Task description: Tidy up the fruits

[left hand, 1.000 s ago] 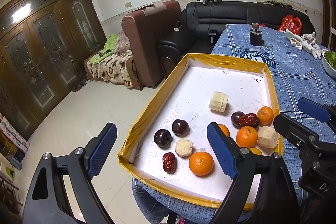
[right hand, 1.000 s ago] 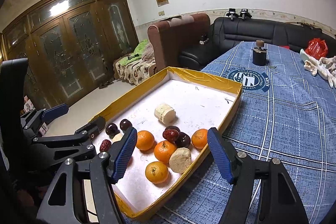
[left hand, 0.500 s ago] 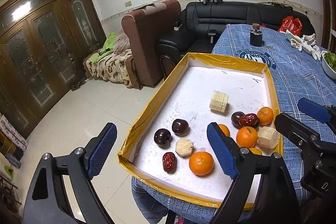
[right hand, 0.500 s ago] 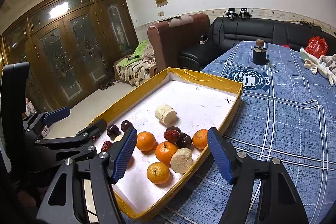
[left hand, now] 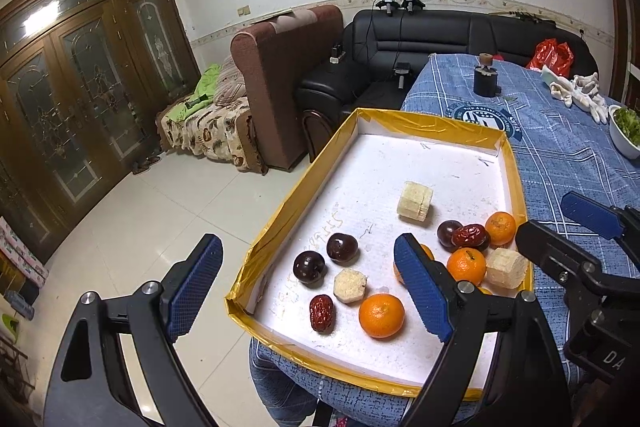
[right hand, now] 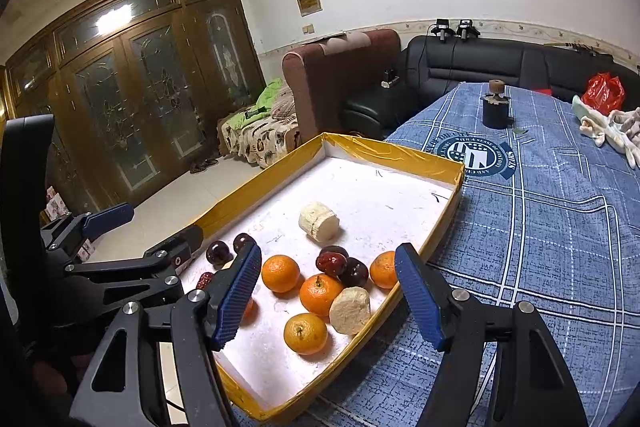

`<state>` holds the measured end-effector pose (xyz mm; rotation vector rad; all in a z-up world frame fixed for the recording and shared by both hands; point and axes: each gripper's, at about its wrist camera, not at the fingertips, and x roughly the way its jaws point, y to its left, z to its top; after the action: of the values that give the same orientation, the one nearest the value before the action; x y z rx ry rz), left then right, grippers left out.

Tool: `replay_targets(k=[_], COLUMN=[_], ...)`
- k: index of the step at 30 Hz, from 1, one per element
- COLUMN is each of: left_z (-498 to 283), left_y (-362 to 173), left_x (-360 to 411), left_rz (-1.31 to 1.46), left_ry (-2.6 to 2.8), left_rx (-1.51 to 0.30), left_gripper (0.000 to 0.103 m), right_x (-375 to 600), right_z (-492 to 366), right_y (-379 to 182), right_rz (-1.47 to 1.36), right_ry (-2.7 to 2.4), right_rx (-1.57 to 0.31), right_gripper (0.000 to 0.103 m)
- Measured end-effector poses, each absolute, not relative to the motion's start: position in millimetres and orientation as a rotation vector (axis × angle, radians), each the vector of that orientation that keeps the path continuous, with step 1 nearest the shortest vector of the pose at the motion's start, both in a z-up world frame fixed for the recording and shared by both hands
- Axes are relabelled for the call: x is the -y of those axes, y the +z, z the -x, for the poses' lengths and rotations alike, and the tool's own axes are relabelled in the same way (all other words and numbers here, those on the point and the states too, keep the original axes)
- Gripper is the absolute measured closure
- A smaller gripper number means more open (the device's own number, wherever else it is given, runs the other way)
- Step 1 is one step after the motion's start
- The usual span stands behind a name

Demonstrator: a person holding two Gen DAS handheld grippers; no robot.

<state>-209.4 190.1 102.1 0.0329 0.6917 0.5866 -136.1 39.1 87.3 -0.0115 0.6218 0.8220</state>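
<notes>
A white tray with a yellow taped rim (left hand: 280, 219) (right hand: 424, 155) lies on the blue table and holds loose fruit. Several oranges (left hand: 381, 315) (right hand: 321, 294), dark plums (left hand: 309, 267) (right hand: 216, 251), red dates (left hand: 321, 313) (right hand: 331, 263) and pale peeled chunks (left hand: 415, 199) (right hand: 319, 221) sit at its near end. My left gripper (left hand: 308, 291) is open and empty, above the tray's near left corner. My right gripper (right hand: 328, 297) is open and empty, above the fruit cluster at the near right.
A black cup-like object (right hand: 496, 109), white gloves (right hand: 608, 131) and a red bag (right hand: 604, 91) are at the table's far end. A white bowl of greens (left hand: 626, 129) is at the right. A black sofa (left hand: 440, 35) and a brown armchair (left hand: 280, 75) stand beyond.
Both grippers stay open and nearly still. The right wrist view has drifted slightly, with the fruit a little lower in the frame.
</notes>
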Motion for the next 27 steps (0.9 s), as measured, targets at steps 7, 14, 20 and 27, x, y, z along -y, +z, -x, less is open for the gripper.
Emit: replay_targets(k=[7,14,20,27], left_z=[212.7,218.9,222.2,227.1], left_y=[105.8,110.0,113.7,115.1], left_x=[-187.8,-190.6,-190.7,-195.9], left_rz=[-0.032,-0.017,-0.012,-0.002], left_ry=[0.568,0.559,0.547,0.547], left_rx=[-0.666,-0.643,-0.619,-0.608], left_gripper=[0.015,0.015,0.015,0.015], right_x=[-41.9,-40.6,-41.3,-46.7], right_z=[139.2,138.3,140.9,145.5], right_y=[90.9,99.0,104.6,107.1], right_rz=[0.022,0.021,0.028,0.045], right_ry=[0.821,0.809,0.804,0.809], right_rx=[-0.609,-0.585,-0.568,-0.558], right_gripper=[0.032,0.032,0.032,0.032])
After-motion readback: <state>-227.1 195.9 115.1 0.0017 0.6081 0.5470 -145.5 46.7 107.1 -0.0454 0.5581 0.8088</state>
